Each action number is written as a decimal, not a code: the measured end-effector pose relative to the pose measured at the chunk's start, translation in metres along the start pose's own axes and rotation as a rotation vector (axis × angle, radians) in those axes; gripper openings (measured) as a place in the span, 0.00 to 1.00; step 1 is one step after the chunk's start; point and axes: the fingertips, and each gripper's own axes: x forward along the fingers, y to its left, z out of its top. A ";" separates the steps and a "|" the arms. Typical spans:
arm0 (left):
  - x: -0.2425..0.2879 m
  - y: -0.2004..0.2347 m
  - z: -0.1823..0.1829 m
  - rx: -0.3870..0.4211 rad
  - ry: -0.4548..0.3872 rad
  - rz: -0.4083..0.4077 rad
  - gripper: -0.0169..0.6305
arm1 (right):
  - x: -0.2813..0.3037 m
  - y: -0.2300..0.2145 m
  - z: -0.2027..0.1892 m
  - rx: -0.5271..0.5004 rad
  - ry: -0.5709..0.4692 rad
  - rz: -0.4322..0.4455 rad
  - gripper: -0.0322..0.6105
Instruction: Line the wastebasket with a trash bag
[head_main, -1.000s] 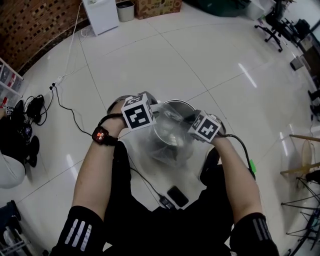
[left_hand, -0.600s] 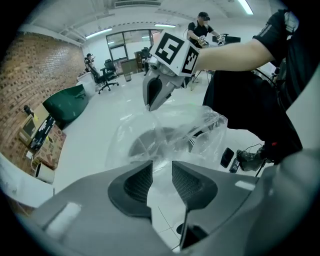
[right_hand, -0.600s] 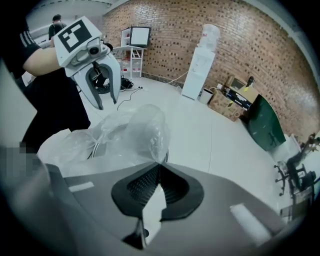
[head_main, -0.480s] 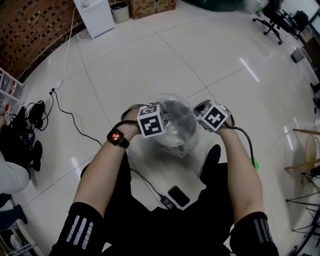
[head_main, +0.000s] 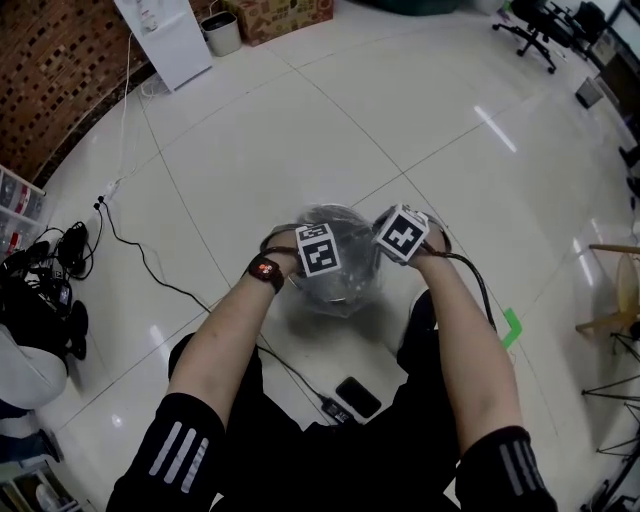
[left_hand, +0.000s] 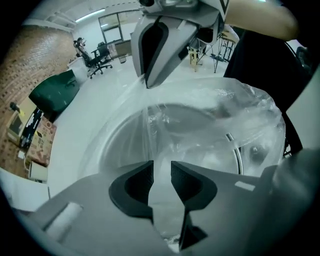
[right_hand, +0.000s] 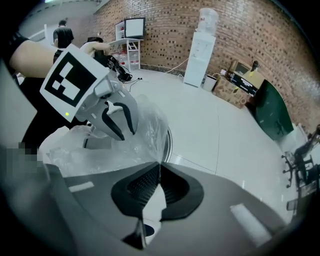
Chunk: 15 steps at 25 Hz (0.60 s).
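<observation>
The clear trash bag (left_hand: 215, 115) drapes over the wastebasket (right_hand: 169, 142) on the floor. The right tongs (right_hand: 159, 167) pinch its film at the right rim. The left tongs (left_hand: 162, 170) have just been closing but stand apart, with film between them.

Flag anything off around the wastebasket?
Nothing spilled or damaged. The clear trash bag sits bunched and puffed over the mouth of the wastebasket rather than seated down inside it. A phone and a cable lie loose on the floor by the person's feet.
</observation>
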 end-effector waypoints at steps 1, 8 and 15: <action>0.004 0.003 0.004 -0.002 -0.009 0.005 0.18 | 0.004 -0.005 -0.004 0.007 -0.003 -0.002 0.06; 0.033 0.032 0.015 -0.024 -0.021 0.075 0.24 | 0.031 -0.042 -0.017 0.068 -0.037 -0.081 0.06; 0.060 0.030 0.020 -0.048 -0.021 0.041 0.32 | 0.075 -0.037 -0.040 0.160 -0.034 0.007 0.06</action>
